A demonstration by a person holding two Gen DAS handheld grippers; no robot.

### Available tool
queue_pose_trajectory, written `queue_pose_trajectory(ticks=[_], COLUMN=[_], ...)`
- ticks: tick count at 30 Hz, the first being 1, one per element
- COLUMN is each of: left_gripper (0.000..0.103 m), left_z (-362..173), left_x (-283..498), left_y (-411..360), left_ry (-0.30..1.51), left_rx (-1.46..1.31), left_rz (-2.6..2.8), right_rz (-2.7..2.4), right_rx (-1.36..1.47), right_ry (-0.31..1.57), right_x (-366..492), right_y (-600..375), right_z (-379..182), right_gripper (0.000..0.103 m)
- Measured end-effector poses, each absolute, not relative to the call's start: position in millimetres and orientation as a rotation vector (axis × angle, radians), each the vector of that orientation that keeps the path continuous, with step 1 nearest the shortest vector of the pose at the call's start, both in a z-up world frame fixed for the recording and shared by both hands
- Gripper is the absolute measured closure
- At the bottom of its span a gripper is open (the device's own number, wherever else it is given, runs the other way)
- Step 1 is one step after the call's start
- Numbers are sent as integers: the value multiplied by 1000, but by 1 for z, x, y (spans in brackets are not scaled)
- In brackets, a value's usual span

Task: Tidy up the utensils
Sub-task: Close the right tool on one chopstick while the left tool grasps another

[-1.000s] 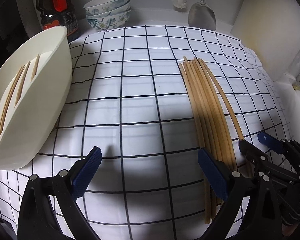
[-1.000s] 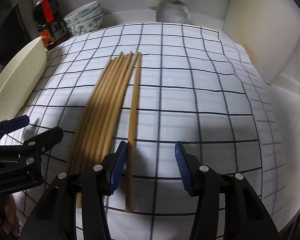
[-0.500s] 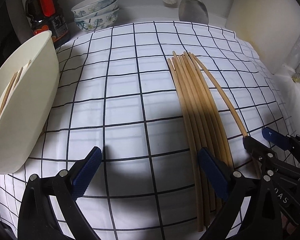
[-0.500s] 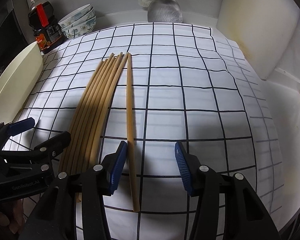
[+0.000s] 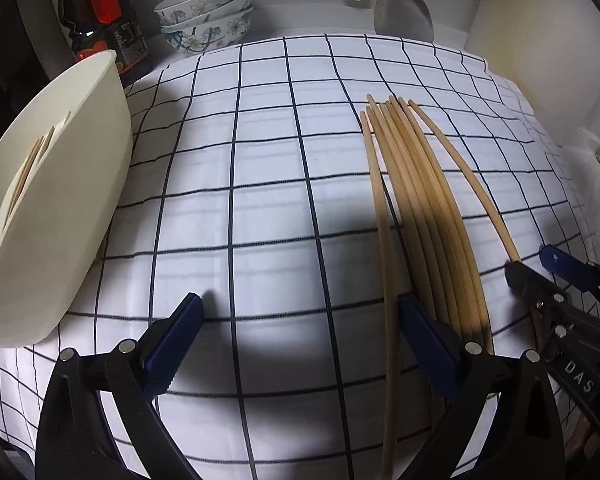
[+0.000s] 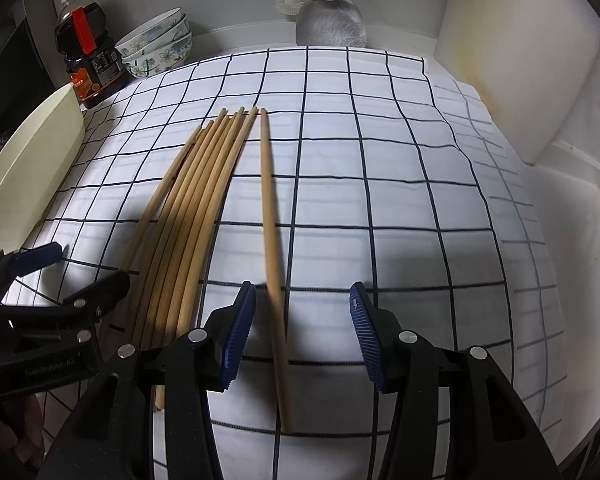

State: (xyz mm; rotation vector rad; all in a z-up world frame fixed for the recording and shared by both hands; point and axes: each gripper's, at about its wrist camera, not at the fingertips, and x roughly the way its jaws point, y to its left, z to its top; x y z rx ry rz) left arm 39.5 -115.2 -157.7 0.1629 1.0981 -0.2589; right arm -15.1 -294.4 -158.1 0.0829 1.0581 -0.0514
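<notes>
Near ends of bundled chopsticks (image 6: 188, 236) hidden behind right gripper (image 6: 302, 330) arm. Bottle (image 5: 100, 20) top cut by frame edge. Bottle label unreadable. Spatula (image 6: 330, 24) handle cropped.

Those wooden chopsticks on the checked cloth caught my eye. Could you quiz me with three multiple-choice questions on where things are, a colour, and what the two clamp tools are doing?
1. Where does the single chopstick lie?
A. inside the cream tray
B. between the right gripper's jaws
C. on the bowls

2. What colour is the cap of the sauce bottle?
A. red
B. green
C. white

3. How is the left gripper?
A. shut on a chopstick
B. shut on the spatula
C. open, holding nothing

Answers:
1 B, it lies apart from the chopstick bundle, running between the open jaws.
2 A, the cap shows red.
3 C, its jaws stand wide over bare cloth.
</notes>
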Motion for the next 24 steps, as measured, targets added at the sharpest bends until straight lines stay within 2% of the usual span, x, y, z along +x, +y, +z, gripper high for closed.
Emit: queue_pose_trajectory(ticks=[2,5,7,8,10,13,14,24], left_gripper=[15,34,53,56,74,93,95,96], left_z=[-156,-152,-150,-149,-147,-147,-147,-146], left_x=[43,46,47,47,48,48,48,48], left_y=[-119,-126,-131,-133,-136,-137,-137,-128], left_ry=[1084,1064,1057,1055,1055,1058,1060,1095], left_rx=[167,175,177,178,180,180,177,139], left_rz=[-269,-290,-300,-305,-317,-328,-332,-343], right_rz=[-47,-37,-24,-14,13,33,34,44], right_rx=[69,55,43,35,24,15,7,85], right_ry=[1051,1039,1031,1028,1032,1035,1036,1046], right_x=[-11,-4,0,2,6,8,8,4], right_y=[-292,-290,-288,-287,-284,-281,-279,-283], right_z=[-159,-159,-159,-159,-158,-158,-158,-155], right_gripper=[55,58,63,65,72,90,97,97])
